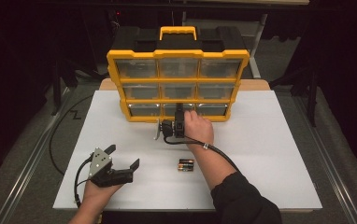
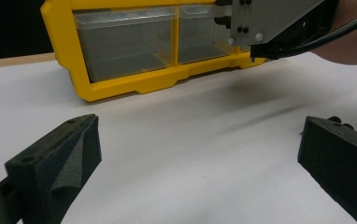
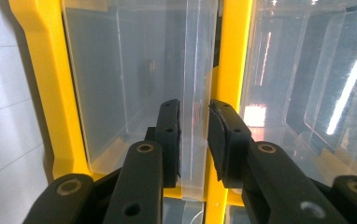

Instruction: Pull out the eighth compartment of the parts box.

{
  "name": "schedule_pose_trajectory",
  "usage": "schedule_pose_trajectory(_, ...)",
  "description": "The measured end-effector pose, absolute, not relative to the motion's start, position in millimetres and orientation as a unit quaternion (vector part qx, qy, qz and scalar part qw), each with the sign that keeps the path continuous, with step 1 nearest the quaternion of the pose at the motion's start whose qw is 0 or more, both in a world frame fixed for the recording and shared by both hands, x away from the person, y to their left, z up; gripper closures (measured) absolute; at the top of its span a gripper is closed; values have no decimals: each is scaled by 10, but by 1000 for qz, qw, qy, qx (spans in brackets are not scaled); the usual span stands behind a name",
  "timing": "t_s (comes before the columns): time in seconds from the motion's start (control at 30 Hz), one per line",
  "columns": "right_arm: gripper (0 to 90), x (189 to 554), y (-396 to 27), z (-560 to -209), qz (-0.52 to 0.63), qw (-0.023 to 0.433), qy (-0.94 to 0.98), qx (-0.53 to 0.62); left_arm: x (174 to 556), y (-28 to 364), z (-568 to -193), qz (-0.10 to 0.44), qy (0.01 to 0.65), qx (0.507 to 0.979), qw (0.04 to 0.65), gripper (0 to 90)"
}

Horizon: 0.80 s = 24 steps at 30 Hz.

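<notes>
A yellow organizer (image 1: 177, 54) with clear drawers stands upright at the back of the white table top (image 1: 270, 154). My right gripper (image 1: 179, 111) reaches into its bottom row, at the middle drawer (image 1: 175, 109). In the right gripper view its jaws (image 3: 194, 109) are shut on that drawer's clear handle lip (image 3: 197, 70), one pad pressing each side. My left gripper (image 1: 123, 156) rests on the table at the front left, open, with bare table between its fingers (image 2: 200, 130). It faces the organizer's bottom row (image 2: 134, 86).
A small pack of batteries (image 1: 186, 164) lies on the table in front of the right forearm. A black cable (image 1: 218, 154) trails from the right gripper along the arm. Dark floor and stands surround the table.
</notes>
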State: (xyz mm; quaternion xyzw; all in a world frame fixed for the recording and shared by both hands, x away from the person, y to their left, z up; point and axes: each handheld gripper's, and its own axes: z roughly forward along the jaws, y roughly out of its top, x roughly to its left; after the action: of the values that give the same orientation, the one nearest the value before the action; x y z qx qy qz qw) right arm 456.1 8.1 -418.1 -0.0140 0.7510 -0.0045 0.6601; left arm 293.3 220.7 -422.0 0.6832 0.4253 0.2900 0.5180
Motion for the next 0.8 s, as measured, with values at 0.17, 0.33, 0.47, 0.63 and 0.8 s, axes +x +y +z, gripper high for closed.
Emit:
schedule_pose_trajectory(0.17,784,4561,89,-4201,-10,670,742,-15,2928,2210,-4217,291,425,683,518,4)
schedule_pose_trajectory(0.33,791,4558,91,-4193,-9,668,744,-14,2927,2210,-4216,291,425,682,519,4)
schedule_pose_trajectory(0.47,792,4553,89,-4180,-7,664,747,-13,2928,2211,-4216,291,425,682,519,4)
schedule_pose_trajectory(0.63,793,4531,86,-4181,-2,663,749,-10,2926,2210,-4215,291,425,682,519,4)
schedule_pose_trajectory(0.8,793,4519,75,-4166,-6,662,750,-16,2923,2212,-4213,291,424,683,518,4)
